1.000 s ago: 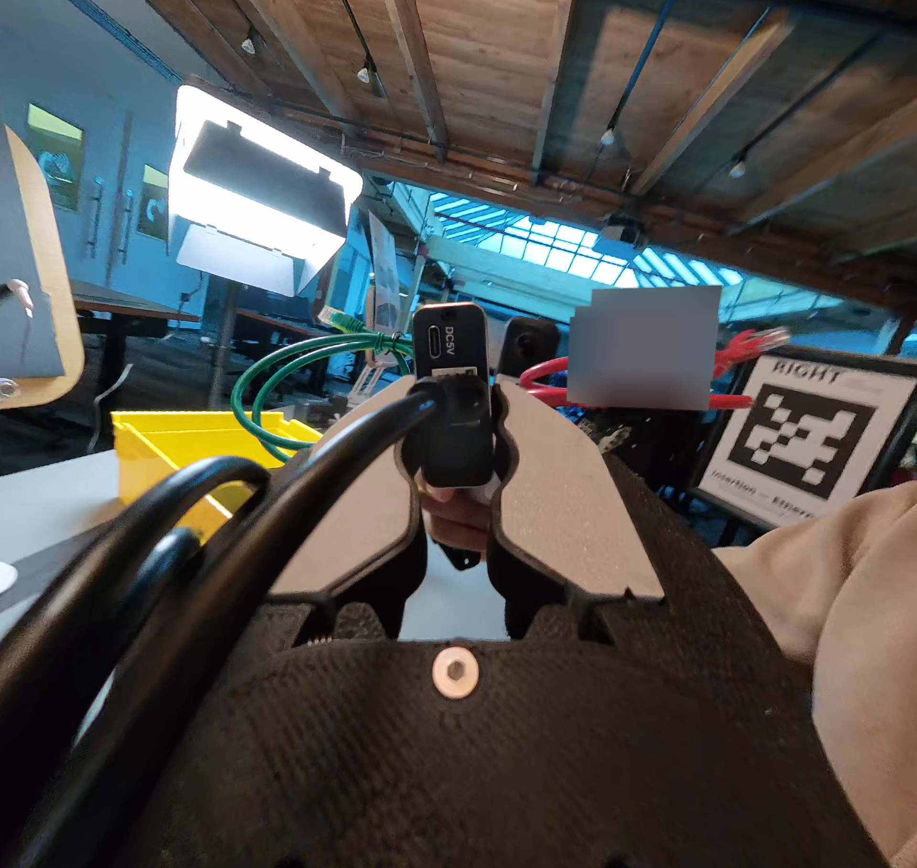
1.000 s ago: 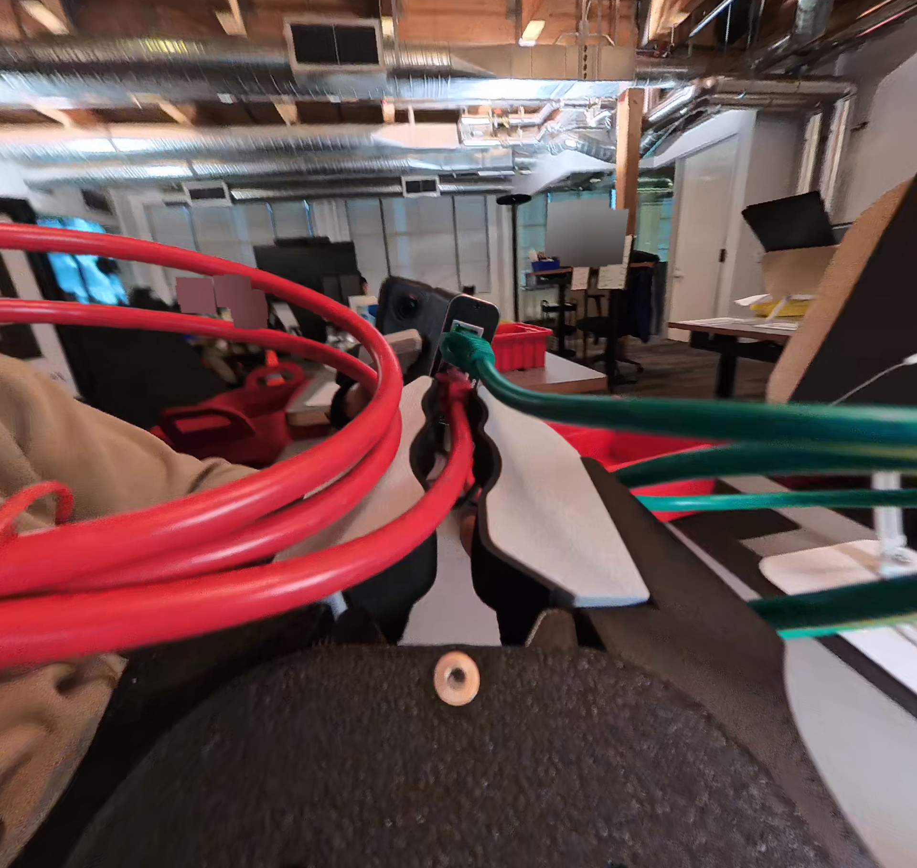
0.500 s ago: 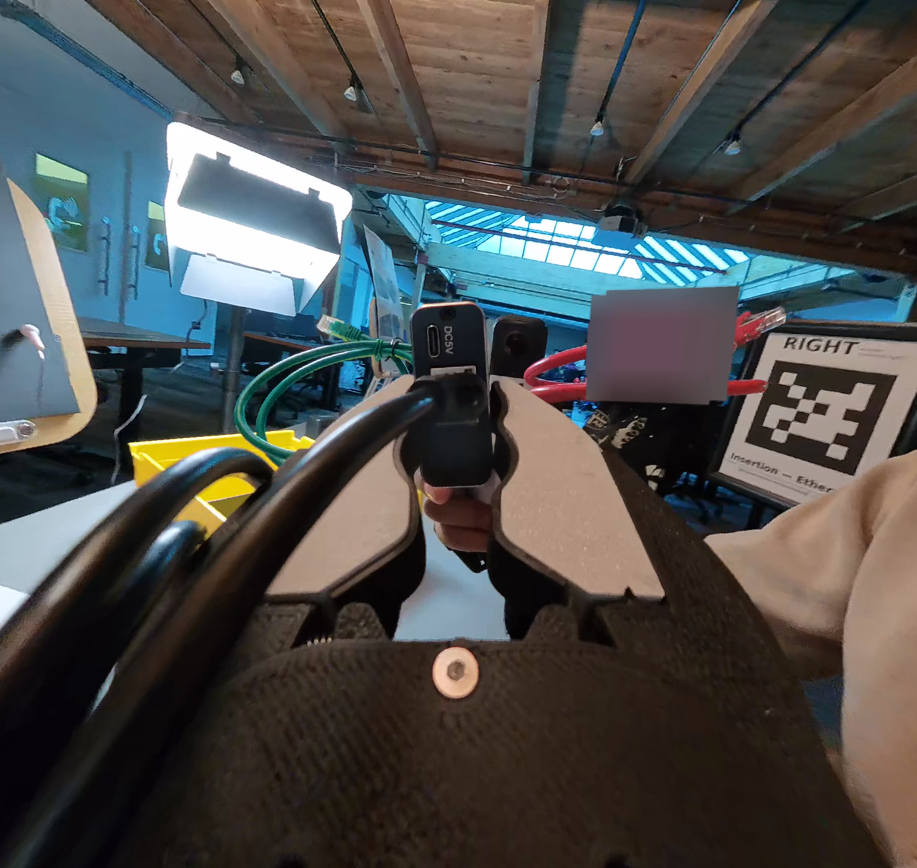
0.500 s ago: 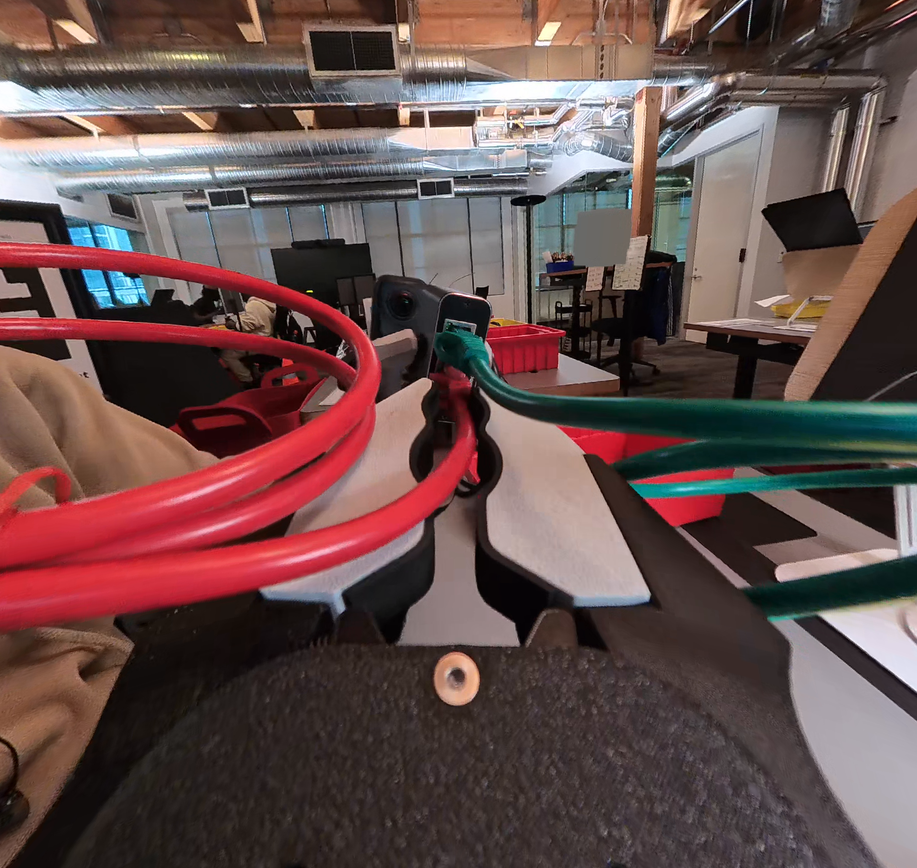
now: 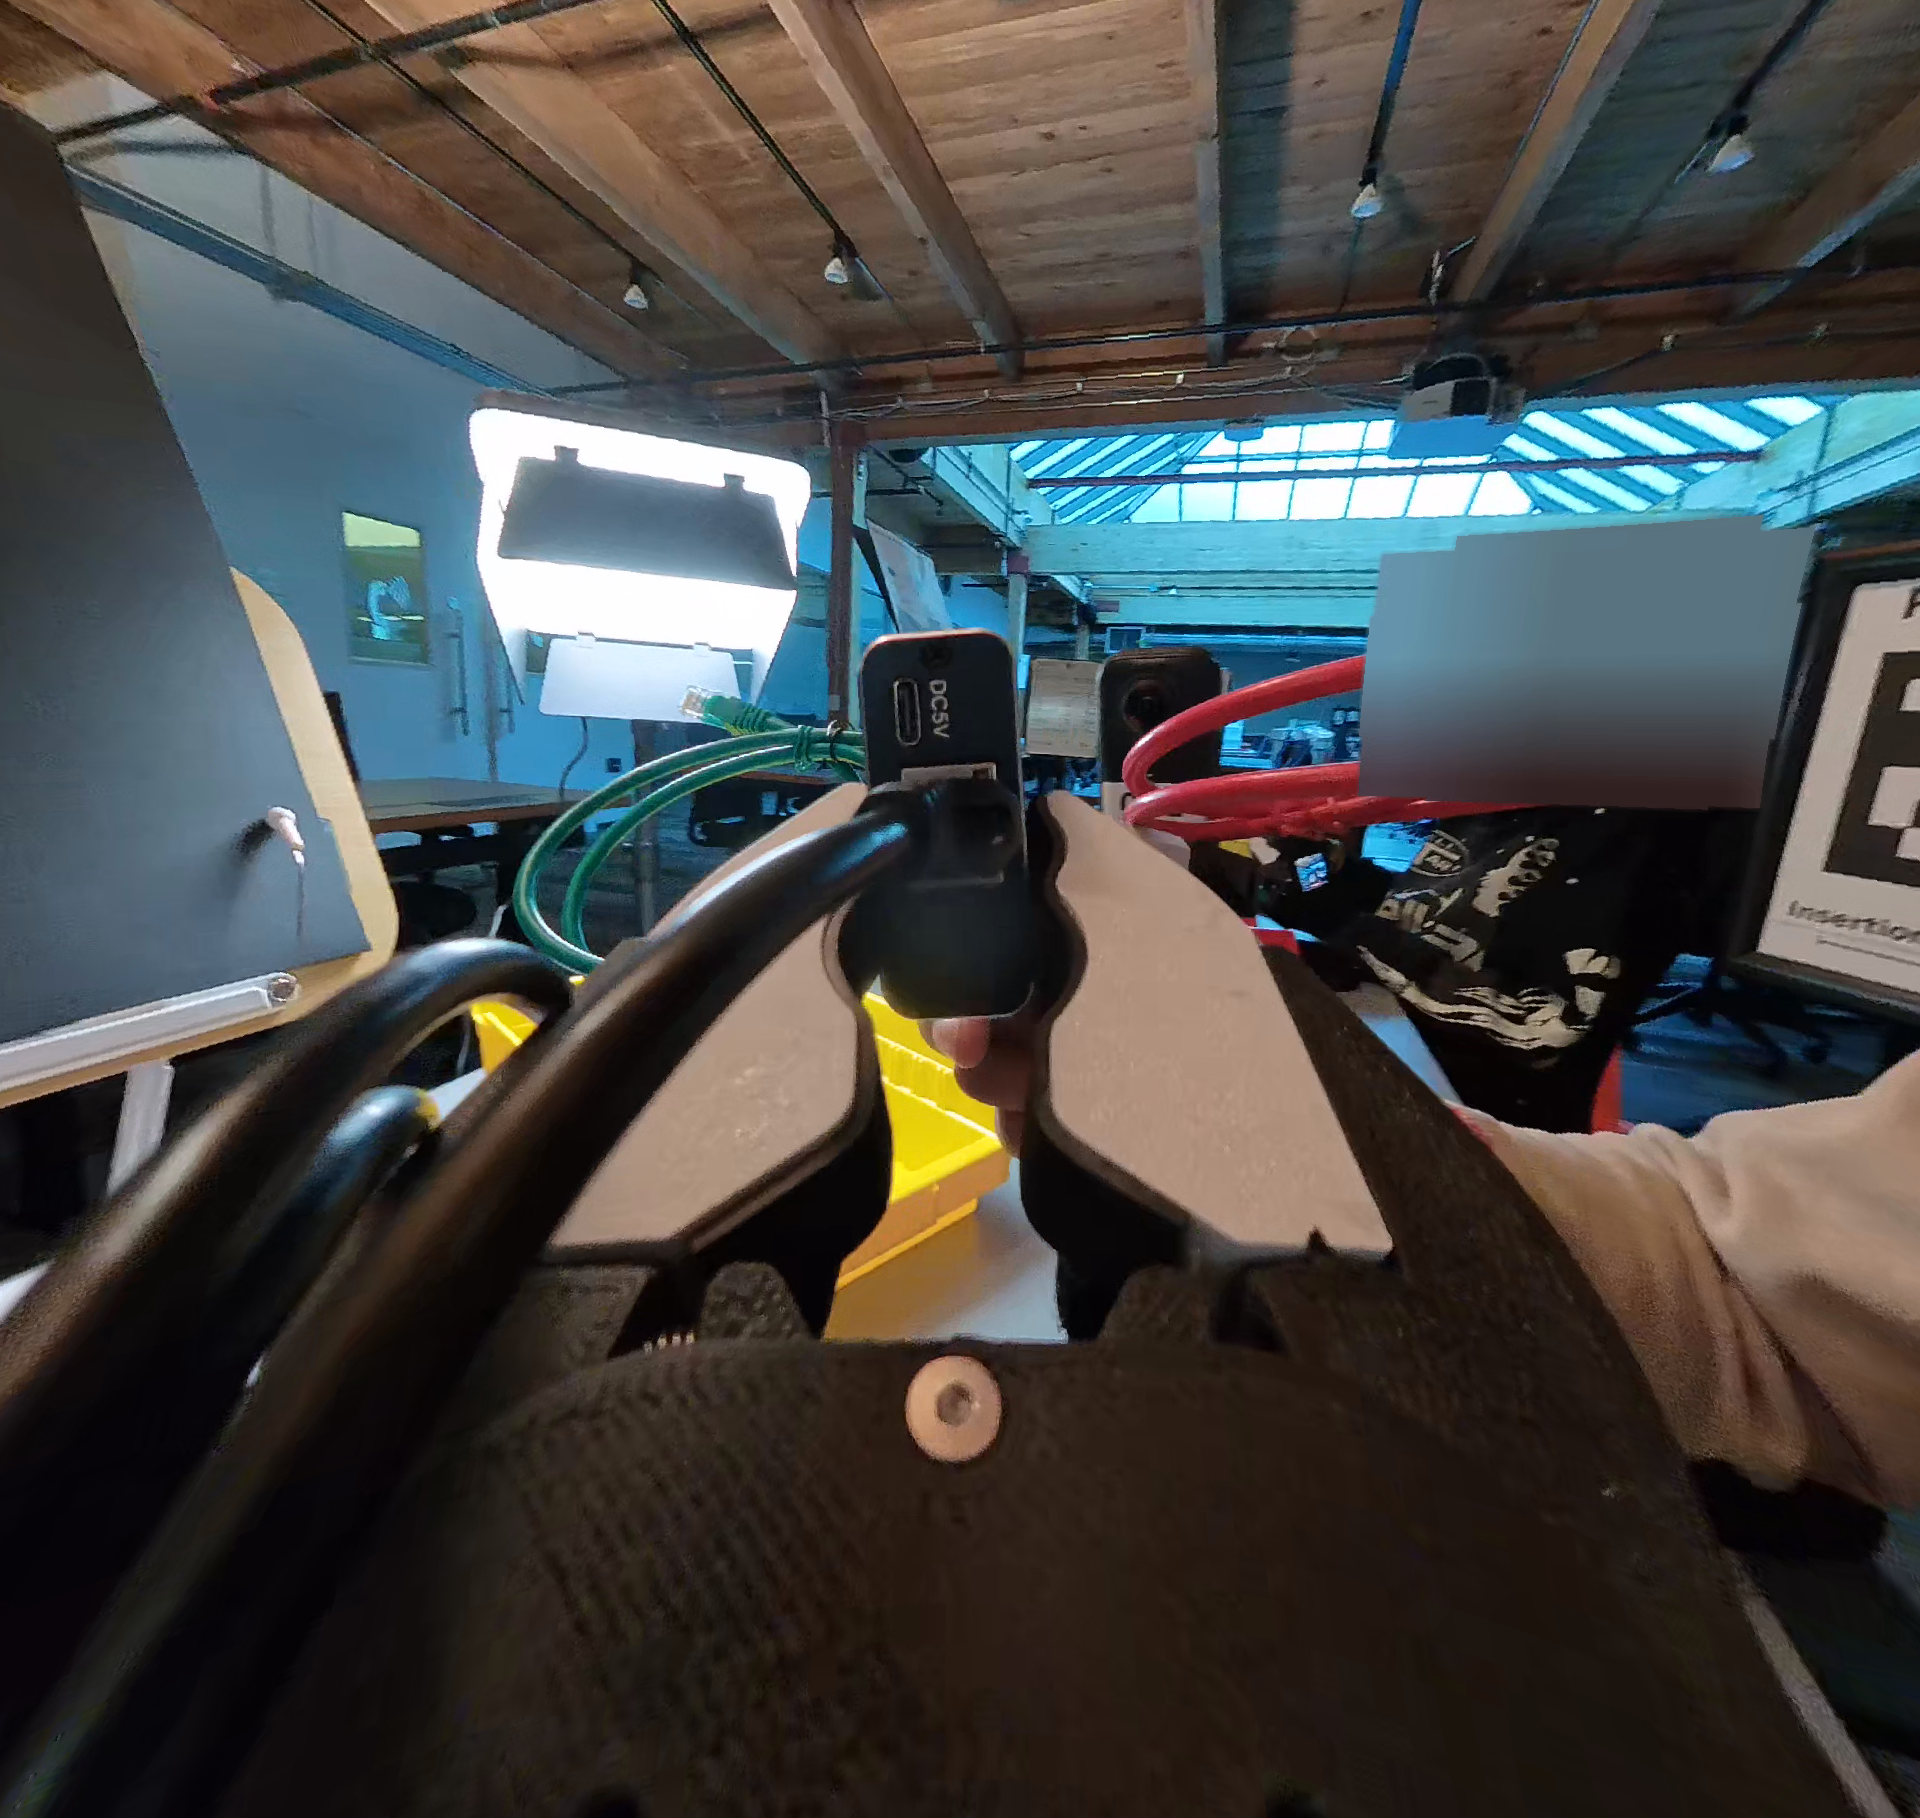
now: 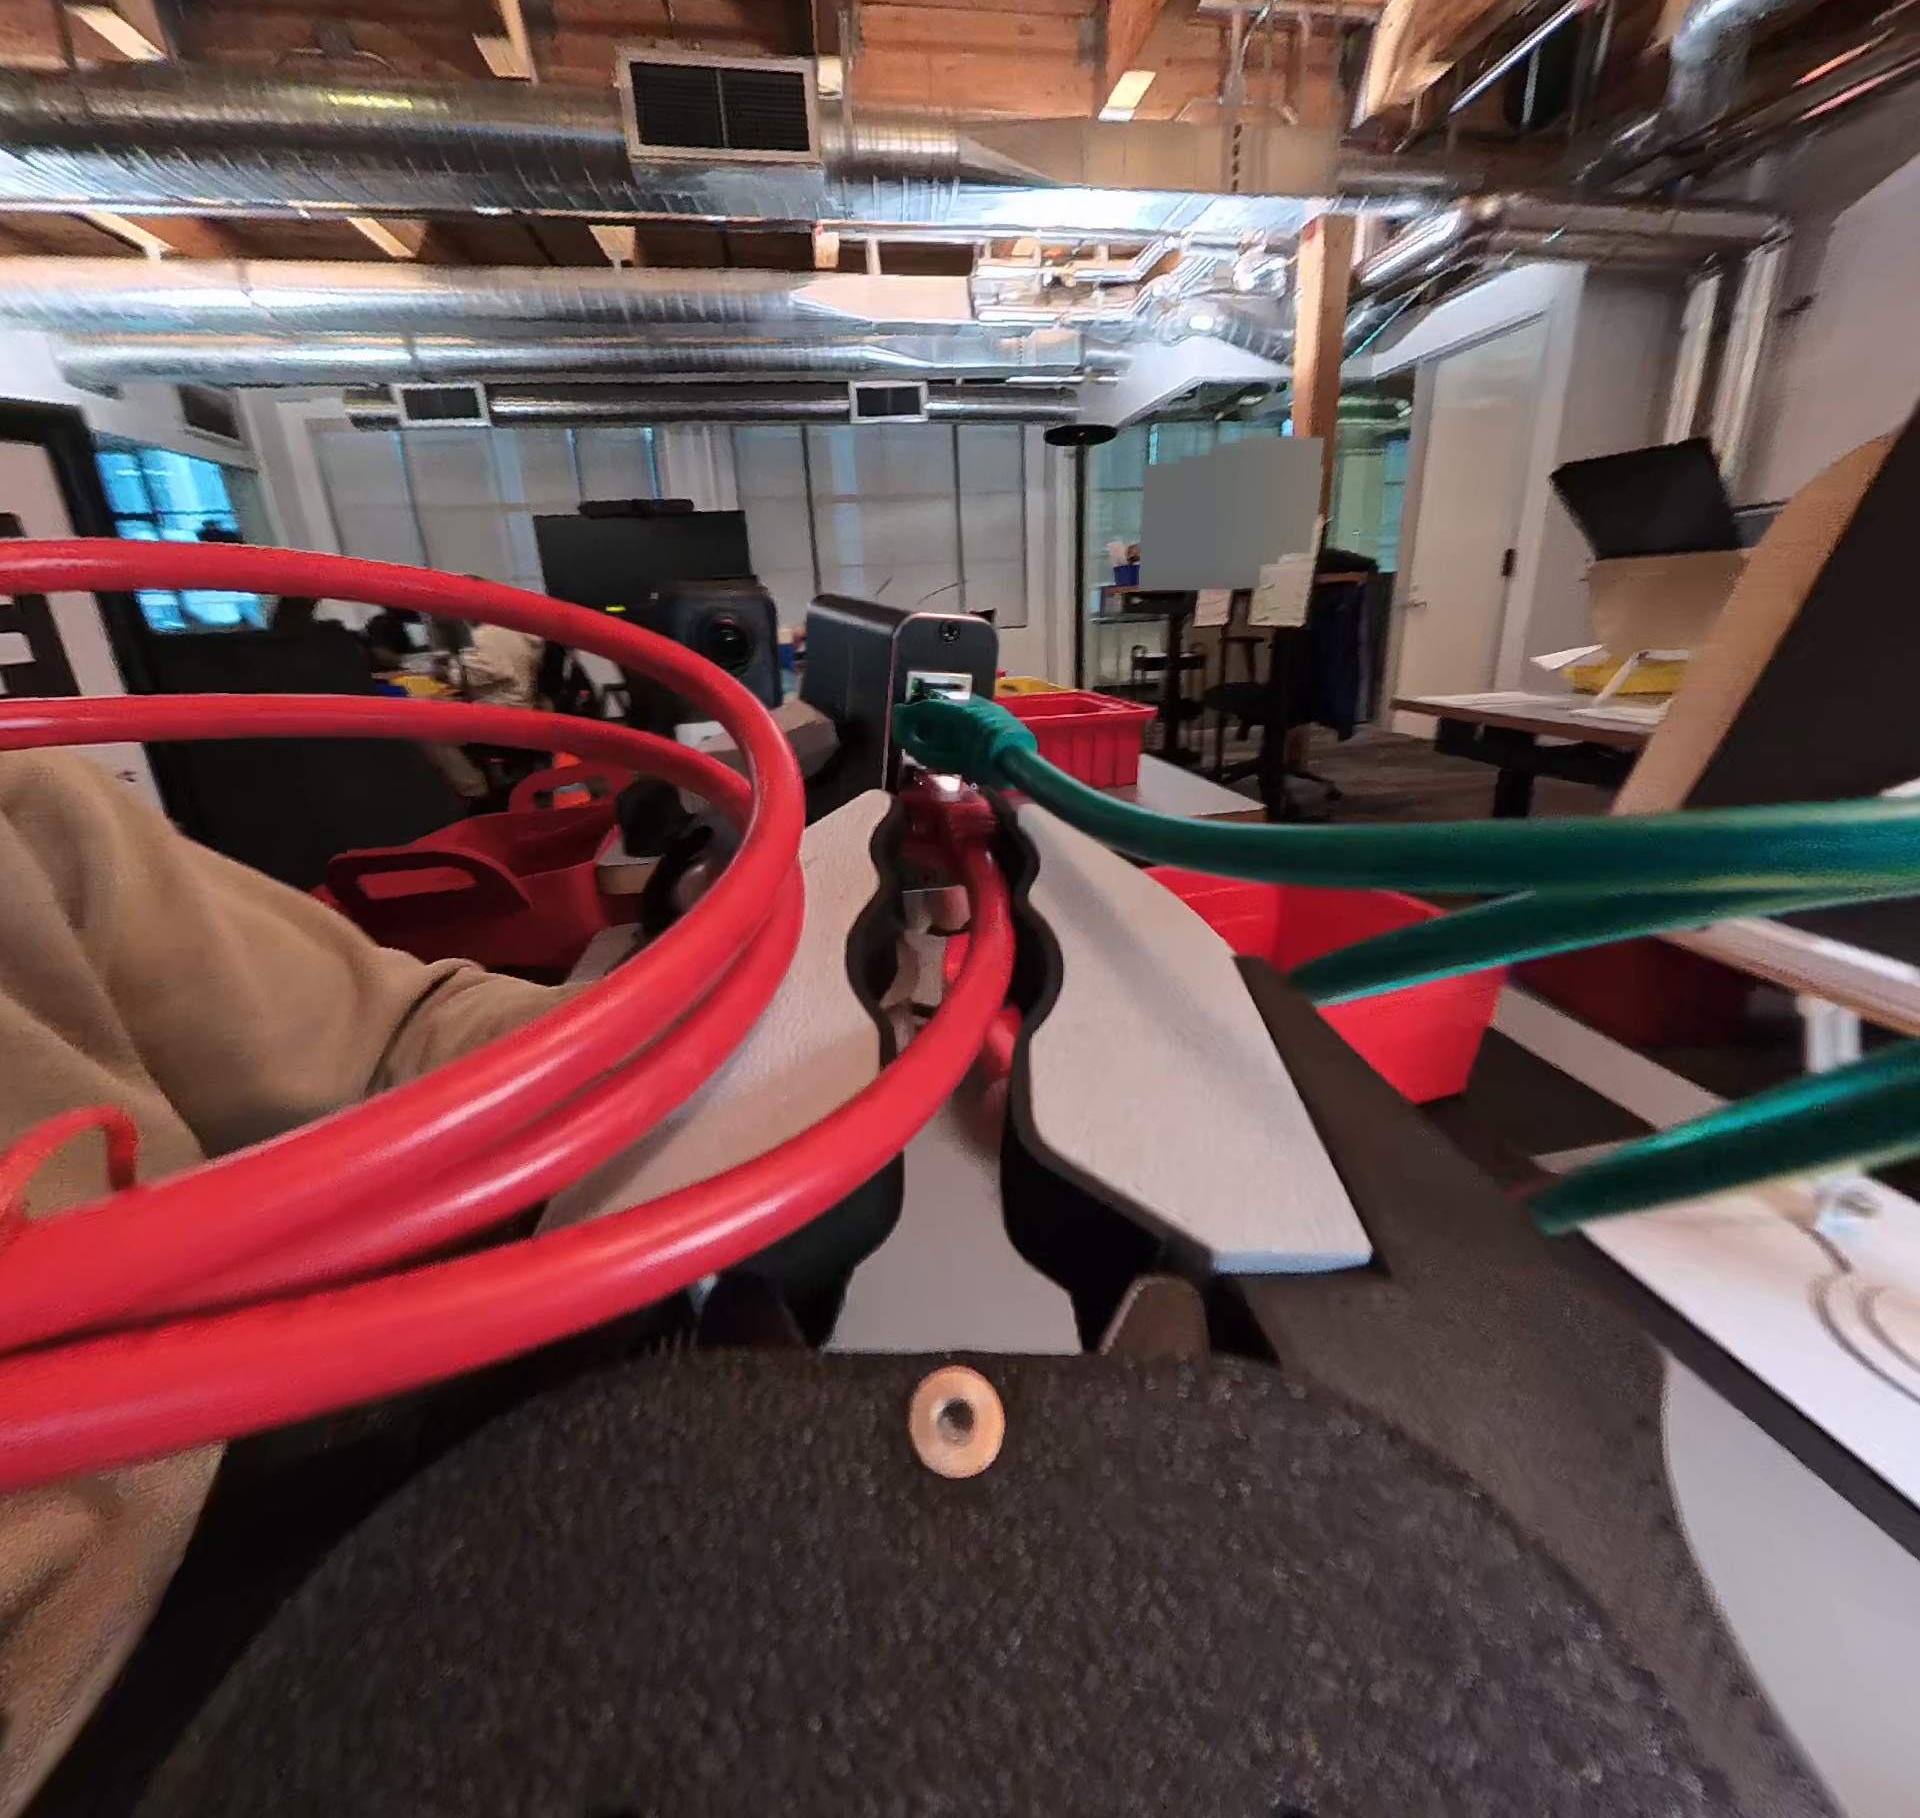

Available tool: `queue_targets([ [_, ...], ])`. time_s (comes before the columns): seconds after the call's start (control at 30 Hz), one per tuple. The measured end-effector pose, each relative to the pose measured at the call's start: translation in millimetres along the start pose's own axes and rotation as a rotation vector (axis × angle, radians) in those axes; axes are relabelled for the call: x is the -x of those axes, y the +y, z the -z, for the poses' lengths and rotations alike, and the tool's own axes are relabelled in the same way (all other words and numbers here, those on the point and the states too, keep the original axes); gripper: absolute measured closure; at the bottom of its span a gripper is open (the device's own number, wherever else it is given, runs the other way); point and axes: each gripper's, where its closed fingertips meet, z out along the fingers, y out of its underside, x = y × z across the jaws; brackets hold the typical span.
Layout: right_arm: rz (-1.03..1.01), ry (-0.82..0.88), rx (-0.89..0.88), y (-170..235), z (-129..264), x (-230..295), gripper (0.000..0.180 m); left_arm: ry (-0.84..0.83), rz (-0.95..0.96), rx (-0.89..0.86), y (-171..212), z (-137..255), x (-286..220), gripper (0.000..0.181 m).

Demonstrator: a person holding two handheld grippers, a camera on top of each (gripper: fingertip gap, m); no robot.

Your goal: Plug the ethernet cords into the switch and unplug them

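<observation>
Left gripper [image 5: 951, 921] clamped on black switch [image 5: 940, 833], right gripper [image 6: 951, 921] gripping red cord [image 6: 436, 1176] plug between jaws, green cord [image 6: 1351, 849] plugged in above.

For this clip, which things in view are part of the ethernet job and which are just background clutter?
In the job:
- switch, clamped in left gripper
- black cord, plugged into it
- green cord, plugged in
- red cord, plug end in right gripper

Lying about:
- yellow bin
- red bins
- studio light
- marker sign
</observation>
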Motion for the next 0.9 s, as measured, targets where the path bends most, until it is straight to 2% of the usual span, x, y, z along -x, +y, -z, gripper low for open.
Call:
queue_targets([
  [0.03, 0.031, 0.024, -0.015, -1.4, -0.8, 0.5, 0.163, -0.010, -0.018, -0.003, -1.2, 0.3, -0.9, 0.155],
  [0.27, 0.251, 0.169, -0.092, -11.7, -3.0, 10.2, 0.160, 0.018, -0.014, -0.047, -10.7, 3.0, -10.3, 0.155],
  [0.4, 0.285, 0.171, -0.084, -10.7, -2.7, 12.0, 0.164, 0.032, -0.005, -0.031, -12.2, 3.6, -11.5, 0.156],
  [0.43, 0.280, 0.164, -0.079, -10.8, -2.8, 11.9, 0.161, 0.037, 0.021, -0.031, -12.7, 3.4, -10.3, 0.156],
  [0.57, 0.265, 0.161, -0.061, -7.9, -4.0, 8.1, 0.171, 0.063, 0.178, -0.036, -12.4, 4.0, 0.2, 0.157],
  [0.6, 0.253, 0.152, -0.057, -6.8, -4.8, 7.2, 0.165, 0.066, 0.192, -0.040, -12.7, 4.3, 2.1, 0.157],
  [0.7, 0.218, 0.126, -0.048, -5.5, -6.5, 6.1, 0.166, 0.076, 0.237, -0.051, -14.4, 4.9, 6.3, 0.154],
  [0.8, 0.056, -0.035, -0.016, -0.4, -6.6, 10.7, 0.168, 0.142, 0.268, -0.061, -15.4, 7.1, 6.9, 0.157],
  [0.9, -0.022, -0.088, -0.010, 0.1, -5.6, 11.7, 0.167, 0.158, 0.265, -0.075, -12.9, 8.0, 4.7, 0.158],
])
